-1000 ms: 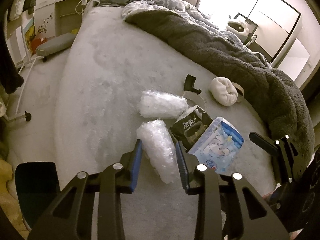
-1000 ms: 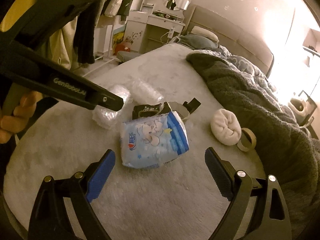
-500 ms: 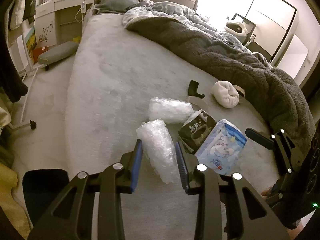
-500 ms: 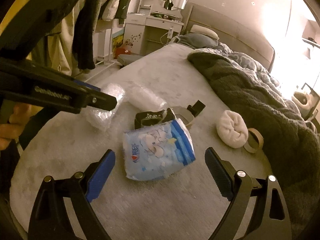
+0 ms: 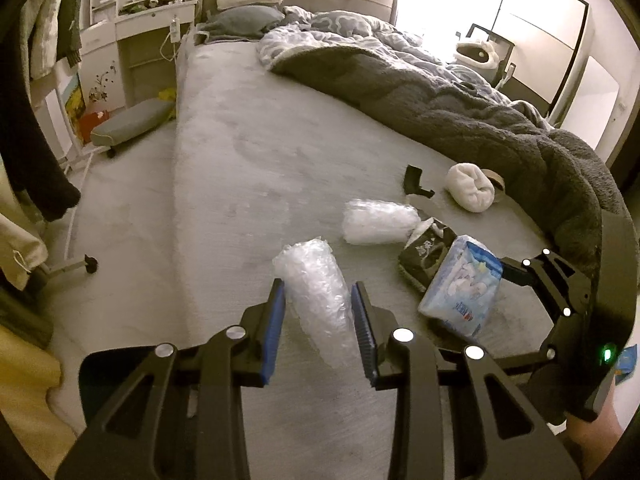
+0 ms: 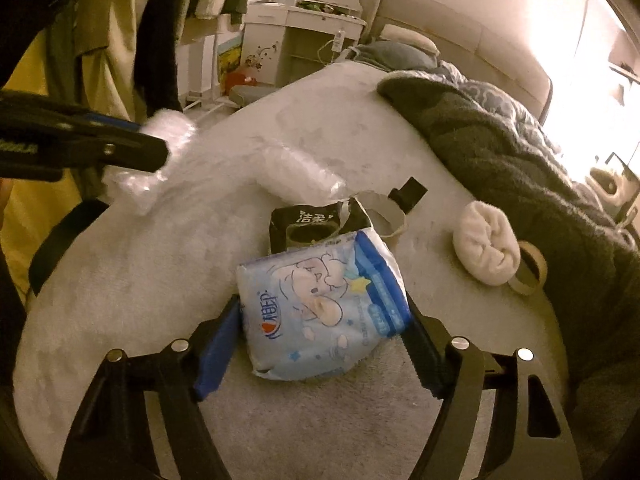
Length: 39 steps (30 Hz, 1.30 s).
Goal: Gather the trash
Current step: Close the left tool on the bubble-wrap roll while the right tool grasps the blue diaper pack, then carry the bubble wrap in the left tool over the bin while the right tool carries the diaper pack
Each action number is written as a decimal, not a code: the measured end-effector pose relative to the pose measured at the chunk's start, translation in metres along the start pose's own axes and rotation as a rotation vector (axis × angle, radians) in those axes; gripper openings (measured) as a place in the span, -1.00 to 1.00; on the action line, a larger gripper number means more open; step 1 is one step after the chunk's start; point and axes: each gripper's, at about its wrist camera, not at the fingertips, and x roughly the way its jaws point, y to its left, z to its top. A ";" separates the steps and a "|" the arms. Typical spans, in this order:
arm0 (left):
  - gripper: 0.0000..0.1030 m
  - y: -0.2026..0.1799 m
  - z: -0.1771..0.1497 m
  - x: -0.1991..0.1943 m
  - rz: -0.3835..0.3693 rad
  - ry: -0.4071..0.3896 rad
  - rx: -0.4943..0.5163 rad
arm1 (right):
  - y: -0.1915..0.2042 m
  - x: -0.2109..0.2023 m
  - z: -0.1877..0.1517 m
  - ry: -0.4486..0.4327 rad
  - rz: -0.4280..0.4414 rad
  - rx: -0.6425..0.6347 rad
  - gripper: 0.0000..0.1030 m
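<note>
The left tongs (image 5: 318, 320) are pinching a bubble-wrap roll (image 5: 316, 300) between their blue pads, holding it clear of the bed (image 5: 248, 152); in the right wrist view this roll (image 6: 160, 160) is showing at the upper left, sticking out past the dark finger. The right tongs (image 6: 324, 340) are straddling a blue-and-white packet (image 6: 320, 308) lying on the bed near its foot, and their jaws have just been closing: both pads are now sitting at the packet's two sides, though I cannot tell whether they are pressing on it. Just behind the packet a black wrapper (image 6: 312, 224) is lying, touching it. A second bubble-wrap roll (image 5: 378, 222) is resting beyond the wrapper. A white sock ball (image 6: 486, 248) and a tape ring (image 6: 528, 268) are lying to the right, beside the grey blanket (image 6: 520, 168).
</note>
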 end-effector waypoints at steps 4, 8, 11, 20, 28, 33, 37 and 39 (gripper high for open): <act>-0.30 0.004 0.001 -0.012 0.016 -0.020 0.023 | -0.007 -0.006 0.002 -0.015 0.027 0.065 0.43; -0.30 0.009 -0.001 -0.021 0.032 -0.035 0.043 | -0.015 -0.019 0.008 -0.054 0.038 0.145 0.43; -0.30 0.013 -0.005 -0.026 0.044 -0.044 0.058 | -0.018 -0.027 0.012 -0.070 0.051 0.212 0.43; -0.30 0.021 -0.020 -0.037 0.063 -0.060 0.107 | -0.001 -0.032 0.027 -0.059 0.129 0.375 0.43; -0.30 0.052 -0.033 -0.048 0.104 -0.041 0.079 | 0.021 -0.032 0.038 -0.024 0.145 0.399 0.43; -0.30 0.072 -0.041 -0.052 0.124 -0.028 0.049 | 0.036 -0.035 0.045 -0.017 0.160 0.399 0.43; -0.30 0.086 -0.048 -0.058 0.134 -0.018 0.026 | 0.051 -0.037 0.048 -0.013 0.188 0.406 0.43; -0.30 0.092 -0.051 -0.060 0.140 -0.014 0.019 | 0.060 -0.038 0.050 -0.006 0.201 0.402 0.43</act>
